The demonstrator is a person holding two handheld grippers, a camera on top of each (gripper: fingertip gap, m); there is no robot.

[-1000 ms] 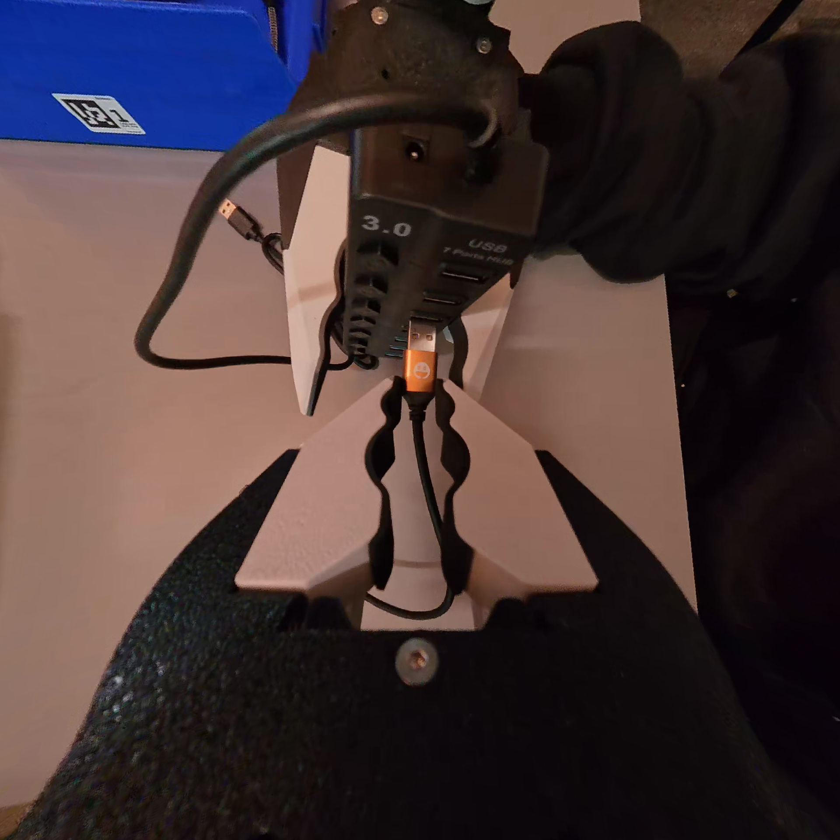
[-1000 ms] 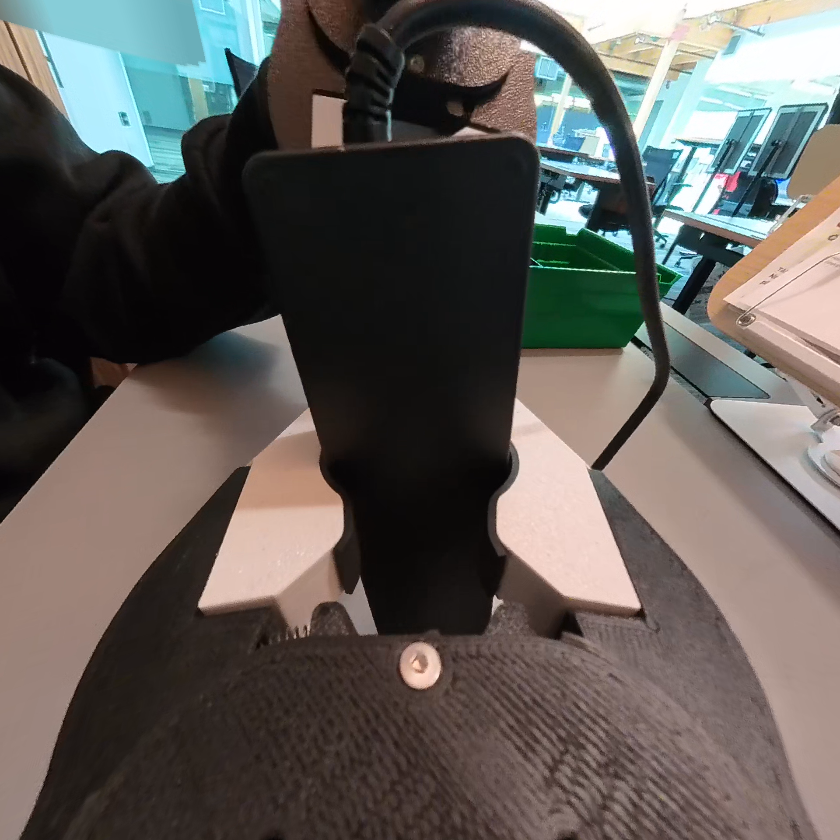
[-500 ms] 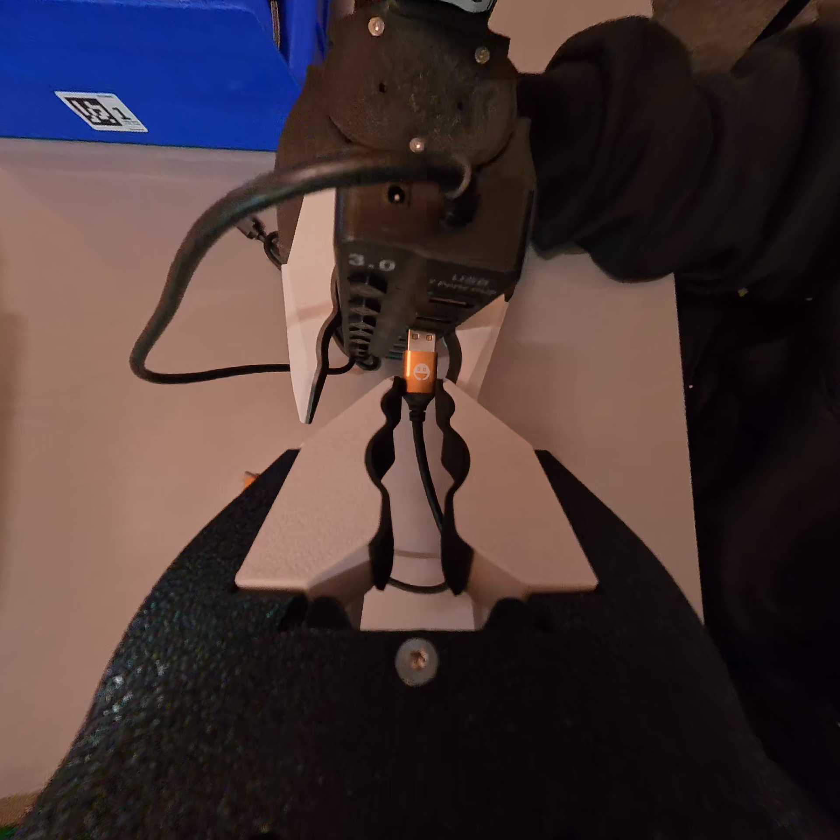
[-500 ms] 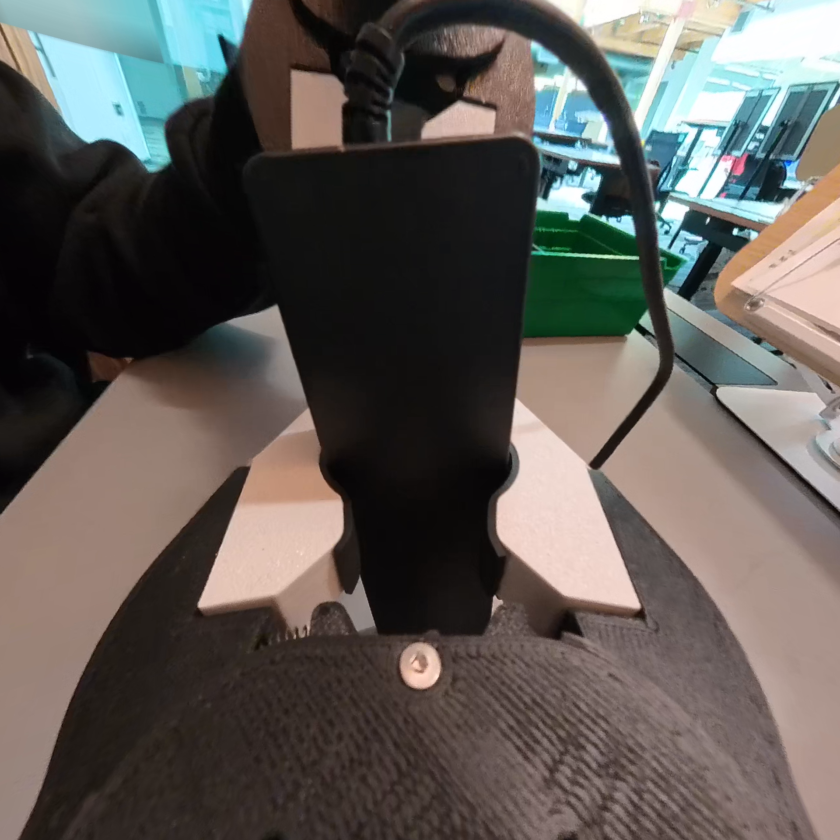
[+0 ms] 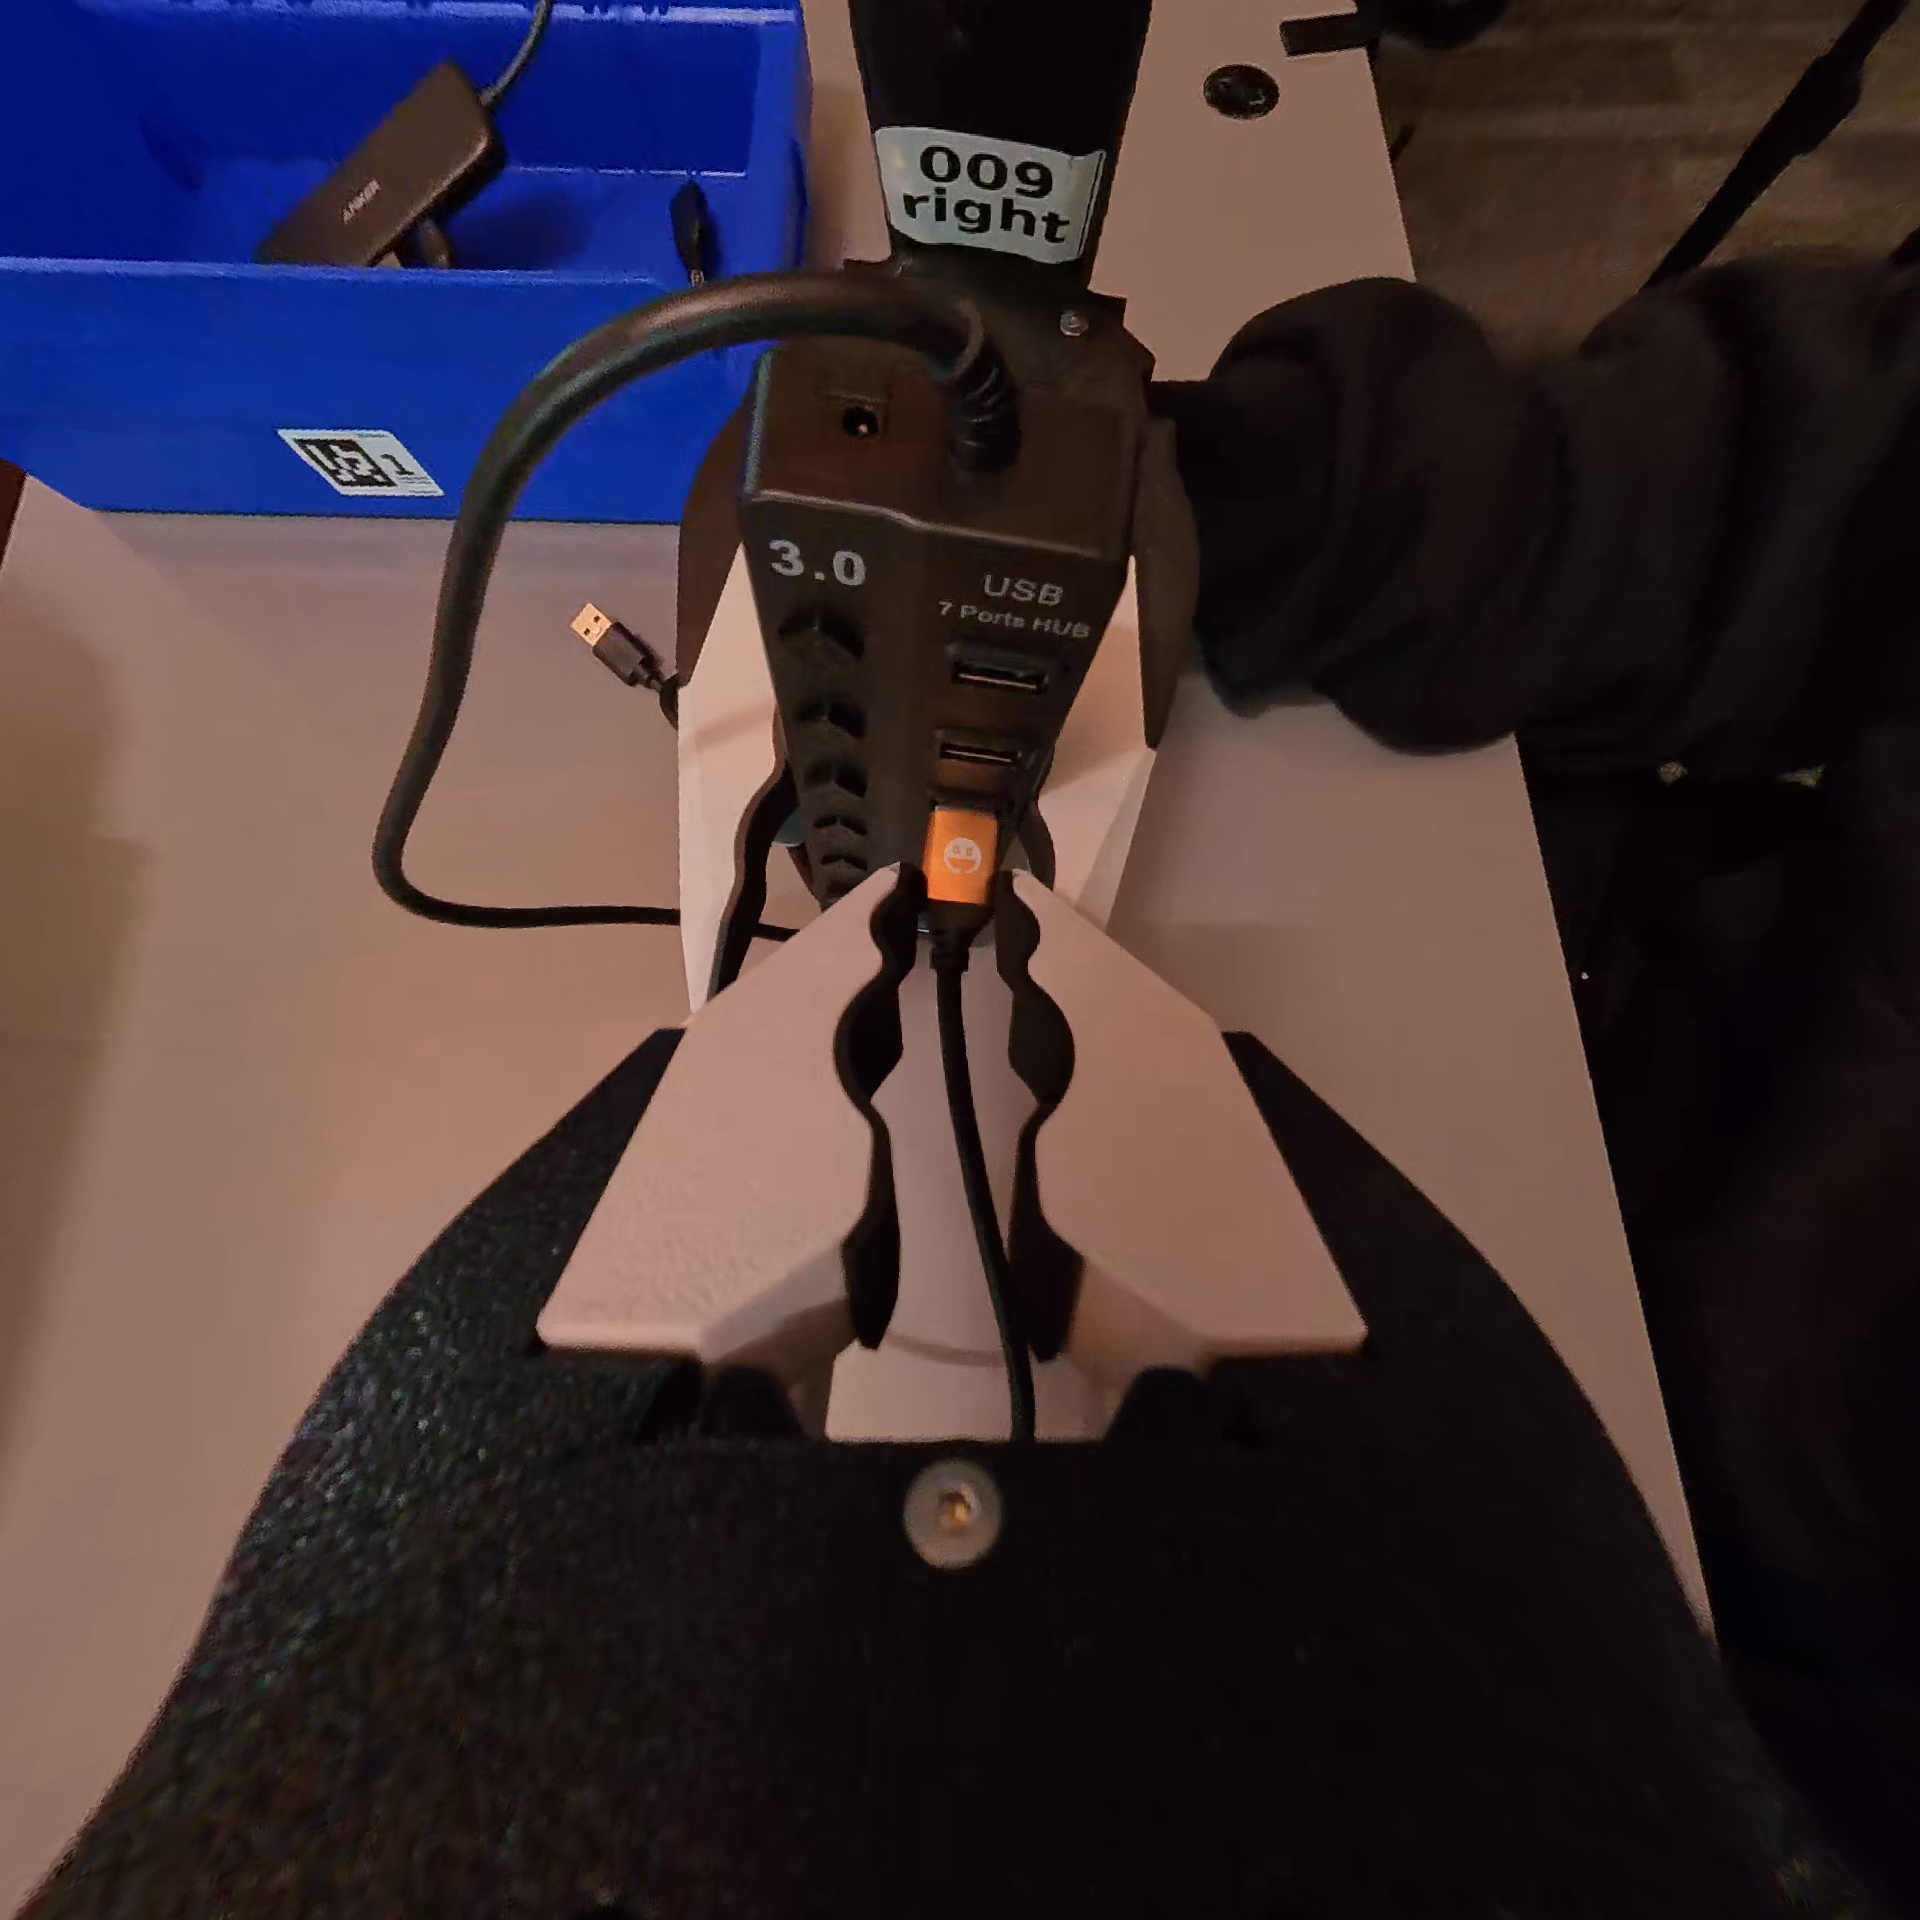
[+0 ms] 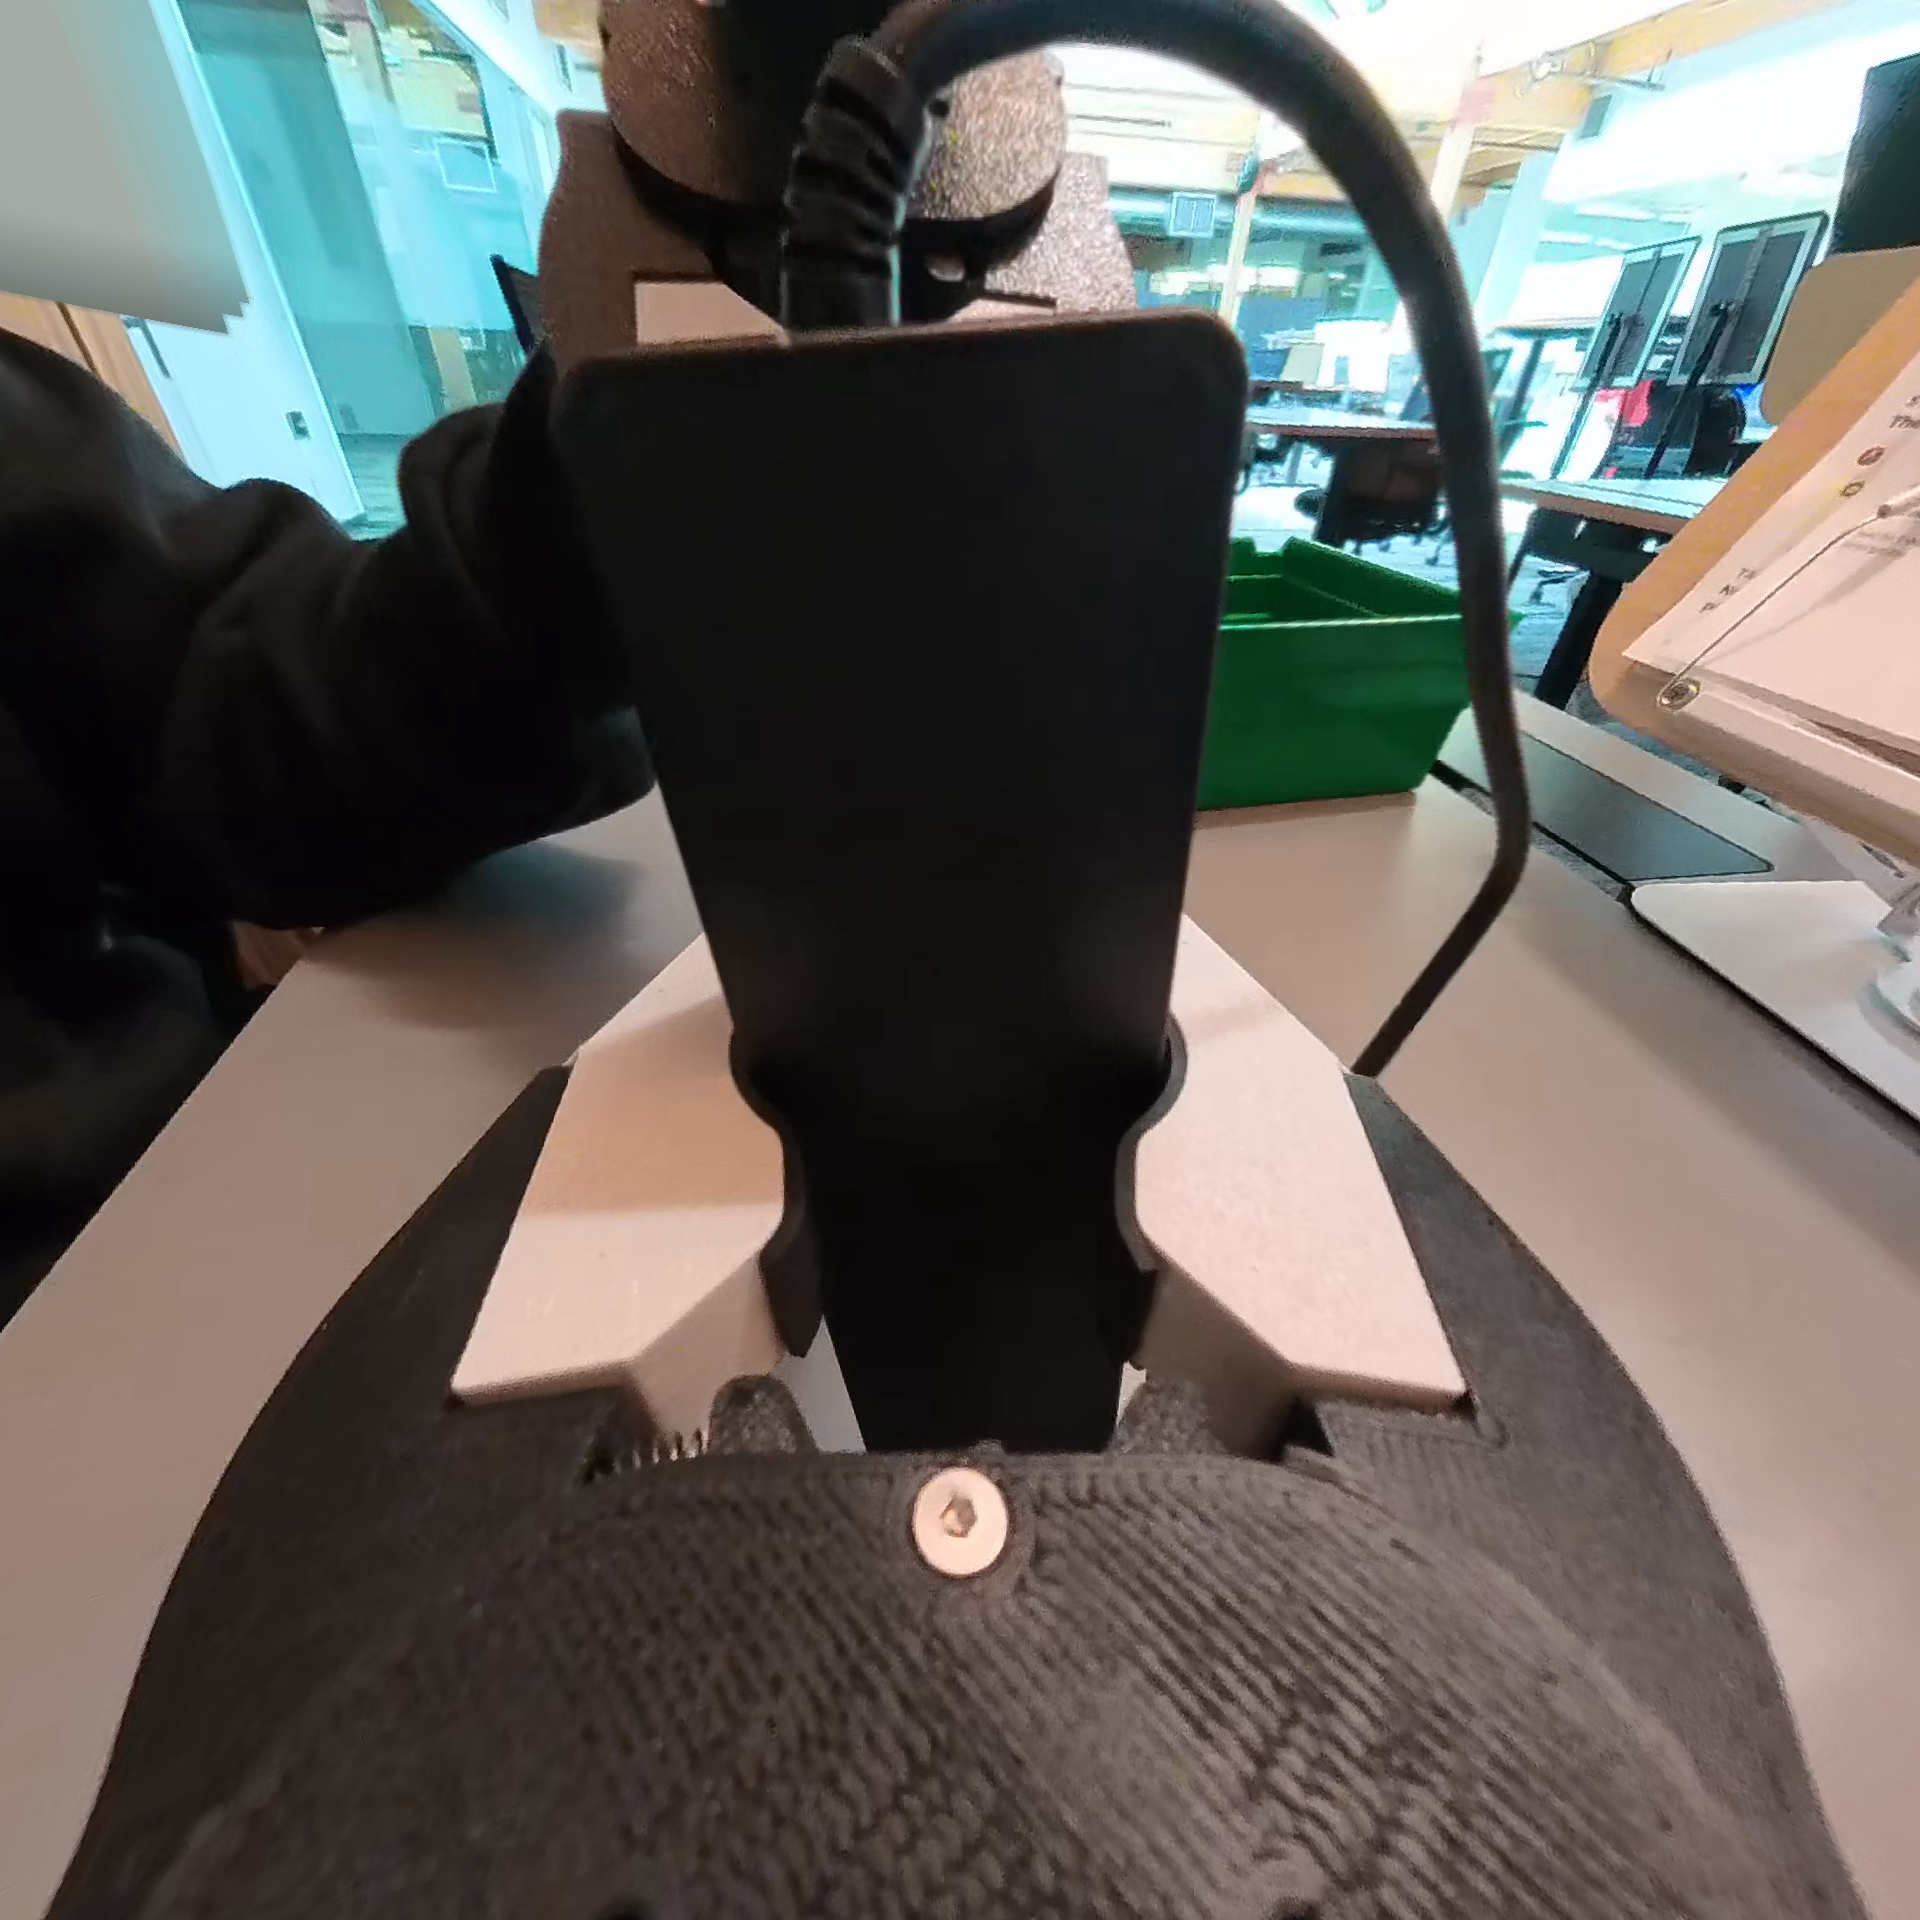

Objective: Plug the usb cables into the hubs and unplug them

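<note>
In the left wrist view my left gripper [image 5: 958,883] is shut on an orange USB plug [image 5: 961,854], whose black cable [image 5: 971,1143] runs back between the white fingers. The plug sits in the third port down of a black multi-port hub [image 5: 925,613], with its metal tip hidden inside. My right gripper [image 6: 956,940] is shut on the hub's lower body and holds it tilted above the table. In the right wrist view only the hub's plain black back [image 6: 904,675] shows. The hub's own thick cable [image 5: 447,727] loops left, down to the table.
A blue bin [image 5: 312,353] at the back left holds another dark hub [image 5: 384,177]. A loose gold-tipped plug [image 5: 608,644] lies on the pale table [image 5: 260,1039]. A black sleeve [image 5: 1455,520] is at the right. A green bin [image 6: 1330,686] and a clipboard [image 6: 1787,603] stand beyond.
The orange plug's metal tip was bare in front of the port. It is now pushed into the hub. The hub has tipped back, showing more of its ports.
</note>
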